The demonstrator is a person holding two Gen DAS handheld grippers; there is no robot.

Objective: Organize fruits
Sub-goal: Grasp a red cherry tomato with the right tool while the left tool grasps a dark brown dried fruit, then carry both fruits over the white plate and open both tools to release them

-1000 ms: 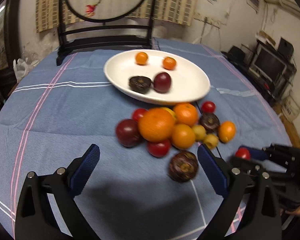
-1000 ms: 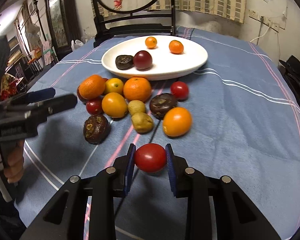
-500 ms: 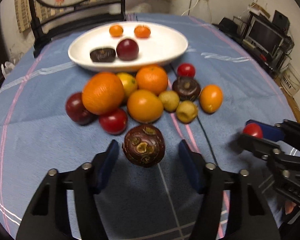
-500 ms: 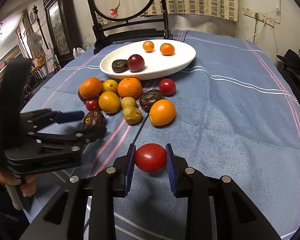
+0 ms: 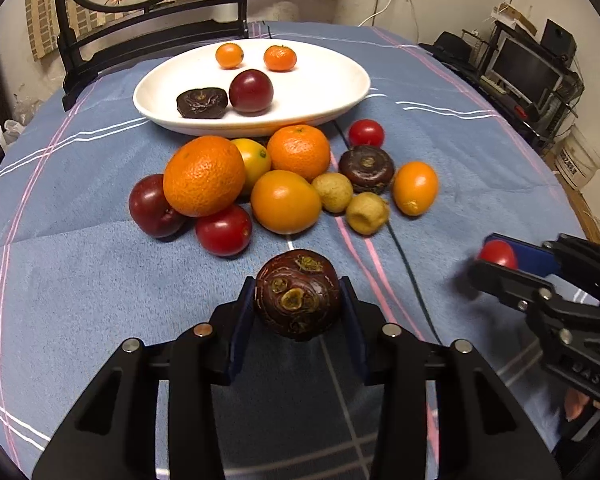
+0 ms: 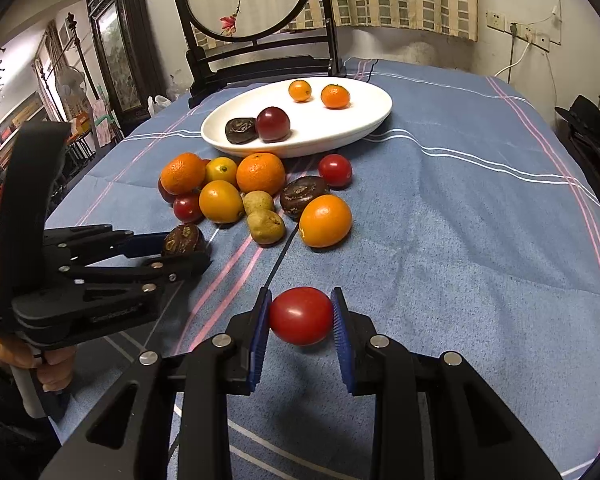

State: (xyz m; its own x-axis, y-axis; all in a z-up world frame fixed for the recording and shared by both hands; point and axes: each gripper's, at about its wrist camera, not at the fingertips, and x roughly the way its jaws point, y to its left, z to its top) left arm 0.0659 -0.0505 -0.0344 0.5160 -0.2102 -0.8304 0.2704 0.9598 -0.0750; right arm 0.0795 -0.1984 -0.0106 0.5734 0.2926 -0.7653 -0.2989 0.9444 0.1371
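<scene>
— What does each tool hold?
— Left gripper (image 5: 298, 306) clamps a dark water chestnut (image 5: 298, 294); right gripper (image 6: 300, 320) clamps a cherry tomato (image 6: 301, 315).
— Ahead?
— Fruit pile (image 5: 276, 184), partly overlapping, then the white plate (image 5: 340, 80).

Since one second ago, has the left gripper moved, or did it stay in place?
Yes. The left gripper has advanced toward the fruit pile and white plate, and its fingers, then wide open, have shut on the dark brown fruit.
</scene>
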